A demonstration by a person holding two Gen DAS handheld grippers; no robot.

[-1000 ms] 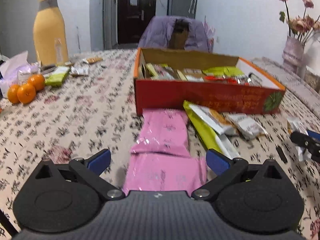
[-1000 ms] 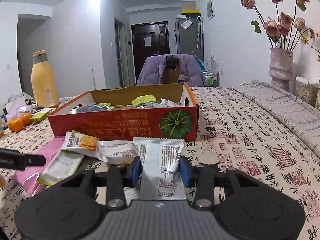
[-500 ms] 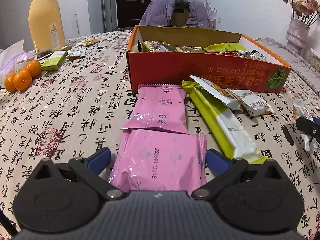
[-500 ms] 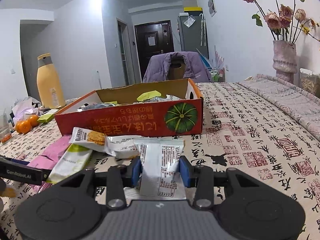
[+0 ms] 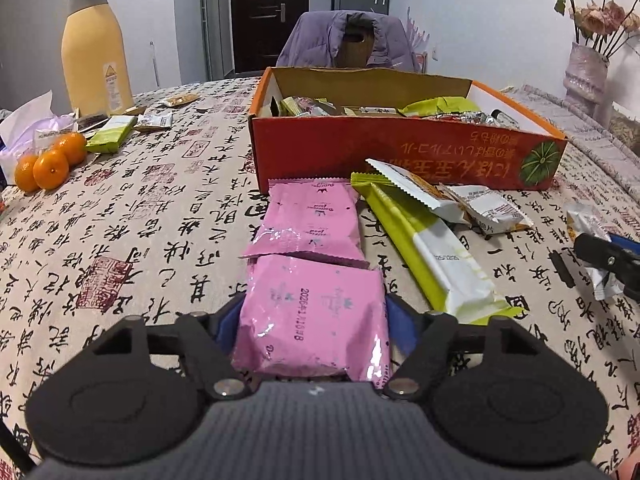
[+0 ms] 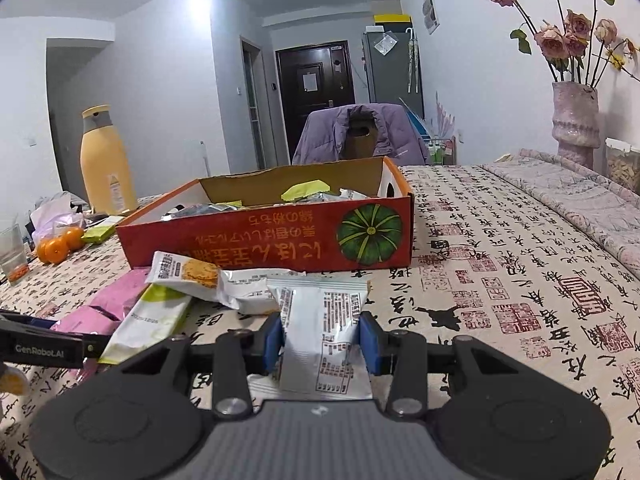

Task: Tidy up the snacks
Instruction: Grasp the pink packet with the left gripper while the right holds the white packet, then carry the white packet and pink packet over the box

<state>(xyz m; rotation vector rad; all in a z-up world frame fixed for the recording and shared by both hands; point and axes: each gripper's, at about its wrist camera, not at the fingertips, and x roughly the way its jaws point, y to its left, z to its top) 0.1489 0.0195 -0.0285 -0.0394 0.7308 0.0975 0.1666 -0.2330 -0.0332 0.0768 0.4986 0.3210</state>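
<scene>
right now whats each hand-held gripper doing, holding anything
Left hand-held gripper: jaws have just been closing, now pressing the sides of the near pink packet.
Right hand-held gripper: shut on the white packet.

box (image 5: 400, 152) behind packets (image 5: 312, 312) | oranges (image 5: 48, 160) far left | vase (image 6: 574, 120) far right

A bench (image 5: 152, 216) under a cream cloth printed with black calligraphy is carrying an open red cardboard box (image 5: 384, 152), two pink foil packets (image 5: 316, 224), a green-and-white wrapper (image 5: 432, 256), three oranges (image 5: 48, 160) at left, and a tall yellow bottle (image 5: 94, 52) upper left.
</scene>
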